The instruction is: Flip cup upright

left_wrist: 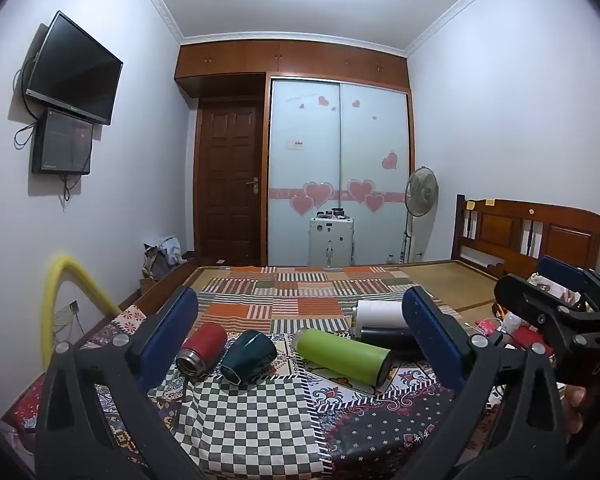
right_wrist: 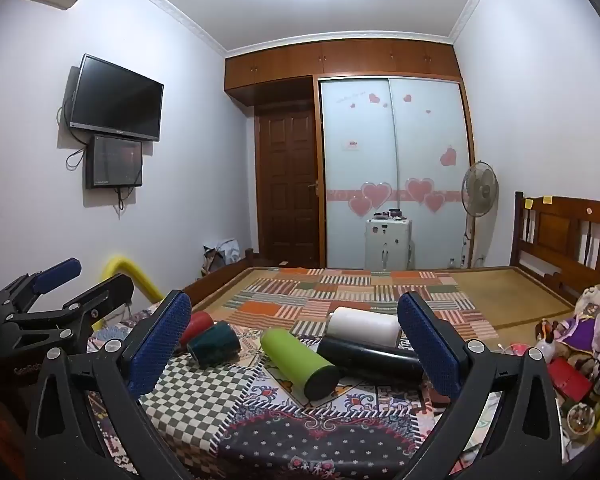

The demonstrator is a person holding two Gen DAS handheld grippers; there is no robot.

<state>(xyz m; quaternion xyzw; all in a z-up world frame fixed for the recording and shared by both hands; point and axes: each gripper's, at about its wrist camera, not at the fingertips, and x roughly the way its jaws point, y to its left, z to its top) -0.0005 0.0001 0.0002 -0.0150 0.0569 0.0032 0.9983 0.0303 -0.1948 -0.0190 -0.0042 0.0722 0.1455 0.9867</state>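
Observation:
Several cups lie on their sides on the patterned bed cloth: a red one, a dark green one, a lime green one, a black one and a white one. In the right wrist view they show as red, dark green, lime green, black and white. My left gripper is open and empty, short of the cups. My right gripper is open and empty, also short of them.
The right gripper shows at the right edge of the left wrist view; the left gripper shows at the left of the right wrist view. Toys and clutter lie at the right by the headboard. A yellow tube stands at the left.

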